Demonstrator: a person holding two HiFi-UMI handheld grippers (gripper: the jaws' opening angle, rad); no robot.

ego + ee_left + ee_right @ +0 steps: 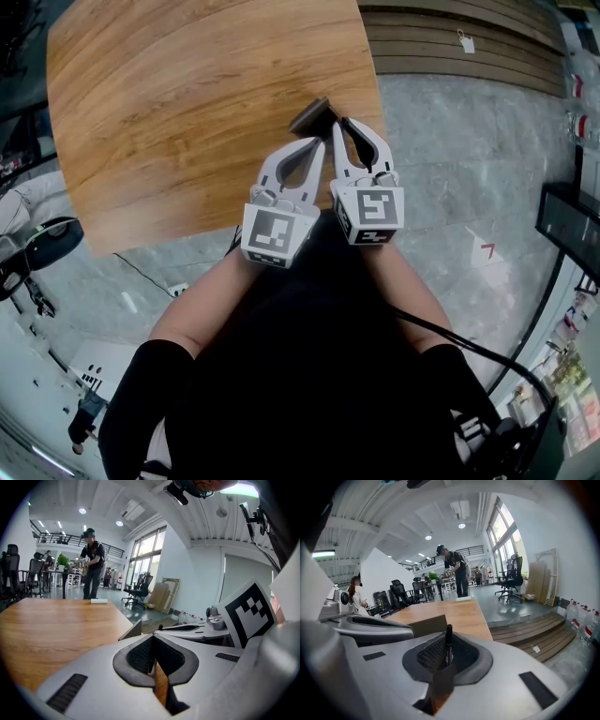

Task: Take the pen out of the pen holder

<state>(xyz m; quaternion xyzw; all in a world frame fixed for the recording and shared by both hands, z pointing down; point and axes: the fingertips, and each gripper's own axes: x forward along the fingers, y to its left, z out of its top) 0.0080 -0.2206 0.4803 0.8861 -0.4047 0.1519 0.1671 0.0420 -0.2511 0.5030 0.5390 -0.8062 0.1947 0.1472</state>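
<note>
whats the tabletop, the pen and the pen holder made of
Tabletop: wood or a wood-look laminate, with warm grain lines and a soft sheen; the look does not settle which.
Pen: probably plastic, a smooth black barrel with light print on it.
Pen holder: dull brown flat panels with sharp edges, perhaps board or faux leather; too small to tell.

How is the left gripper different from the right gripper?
The right gripper's jaws pinch a black pen that stands upright; the left gripper's jaws have no pen between them. In the head view, the right gripper reaches a bit farther up the picture than the left gripper, ending beside the brown pen holder. What they share: both are white, both have their jaws nearly together, and both are over the wooden table.
</note>
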